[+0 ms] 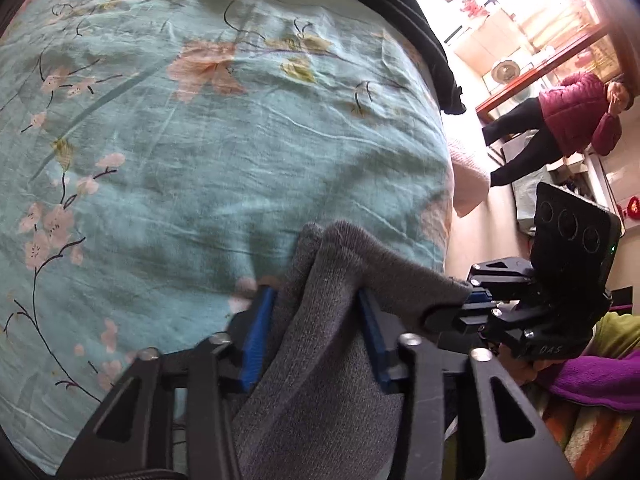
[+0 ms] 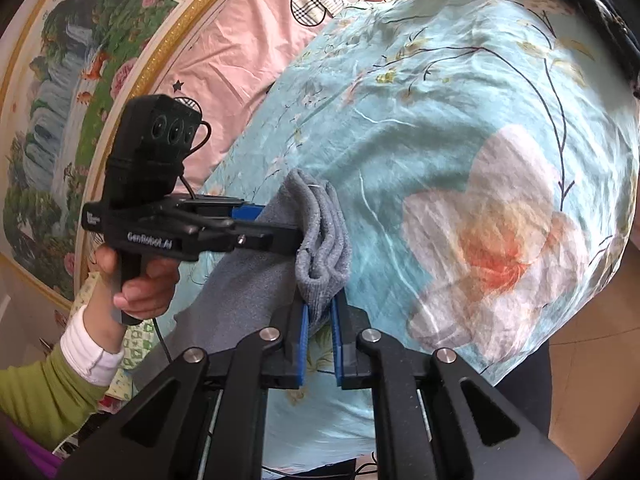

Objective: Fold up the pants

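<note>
**A:** What were the hand-held grippers doing?

**B:** My left hand-held gripper (image 1: 316, 336) had its blue pads on either side of a thick bunched fold of the grey pants (image 1: 320, 360), clamped onto the cloth. Just to its right, my right hand-held gripper (image 2: 320, 344) was pinched nearly closed on another bunched edge of the same pants, with the fabric caught between its pads.

**A:** And where were the pants?

**B:** Gathered up between the two grippers, above the near edge of the bed's teal floral sheet (image 2: 460, 92). They weren't spread out flat. A dark garment (image 1: 420, 40) lay at the far side of the bed.

**A:** Which step was that?

**B:** I'd judge it the pick-up, with both ends gripped before laying out. Next I'd have needed to draw the two grips apart to pull the cloth taut, then lower it flat onto the sheet without letting either pinch slip.
</note>
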The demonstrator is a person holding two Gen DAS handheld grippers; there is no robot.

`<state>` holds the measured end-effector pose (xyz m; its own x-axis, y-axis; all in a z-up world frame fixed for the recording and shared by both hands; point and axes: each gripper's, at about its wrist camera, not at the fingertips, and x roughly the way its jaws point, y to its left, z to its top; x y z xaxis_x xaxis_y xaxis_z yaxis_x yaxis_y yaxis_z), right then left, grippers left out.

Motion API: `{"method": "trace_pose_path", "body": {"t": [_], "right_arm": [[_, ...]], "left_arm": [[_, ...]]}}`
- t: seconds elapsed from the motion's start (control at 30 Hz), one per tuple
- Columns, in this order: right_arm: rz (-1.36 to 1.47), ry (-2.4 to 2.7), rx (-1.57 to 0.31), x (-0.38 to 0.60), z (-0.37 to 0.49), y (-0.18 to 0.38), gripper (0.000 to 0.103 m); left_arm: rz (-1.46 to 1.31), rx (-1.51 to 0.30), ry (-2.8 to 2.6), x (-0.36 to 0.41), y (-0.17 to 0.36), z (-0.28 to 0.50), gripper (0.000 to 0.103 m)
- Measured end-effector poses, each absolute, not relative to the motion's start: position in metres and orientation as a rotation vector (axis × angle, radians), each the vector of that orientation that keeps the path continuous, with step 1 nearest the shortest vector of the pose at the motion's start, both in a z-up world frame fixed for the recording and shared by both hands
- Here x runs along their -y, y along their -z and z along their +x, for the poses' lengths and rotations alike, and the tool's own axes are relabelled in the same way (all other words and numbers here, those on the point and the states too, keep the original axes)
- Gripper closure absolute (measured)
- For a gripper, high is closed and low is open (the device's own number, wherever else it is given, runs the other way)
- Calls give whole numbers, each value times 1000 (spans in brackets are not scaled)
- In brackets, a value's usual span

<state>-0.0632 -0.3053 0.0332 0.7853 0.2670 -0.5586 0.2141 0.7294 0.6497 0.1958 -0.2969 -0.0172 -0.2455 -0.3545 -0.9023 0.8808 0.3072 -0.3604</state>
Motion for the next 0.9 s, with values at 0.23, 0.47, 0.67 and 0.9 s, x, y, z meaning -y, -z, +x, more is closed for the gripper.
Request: {"method": "trace_pose_path", "body": {"t": [0.23, 0.47, 0.67, 0.9], "right_arm": [[702, -56, -668, 297, -61, -47, 92], [630, -115, -607, 280, -61, -75, 92], [566, -213, -565, 260, -56, -104, 92], [486, -409, -542, 219, -39, -129, 92]], "left_arm": [[466, -1273, 1281, 277, -9, 198, 86], [402, -1172, 1264, 253, -47, 188, 87], [326, -1083, 1237, 213, -83, 179, 87], [219, -989, 1188, 161, -109, 164, 87]]}}
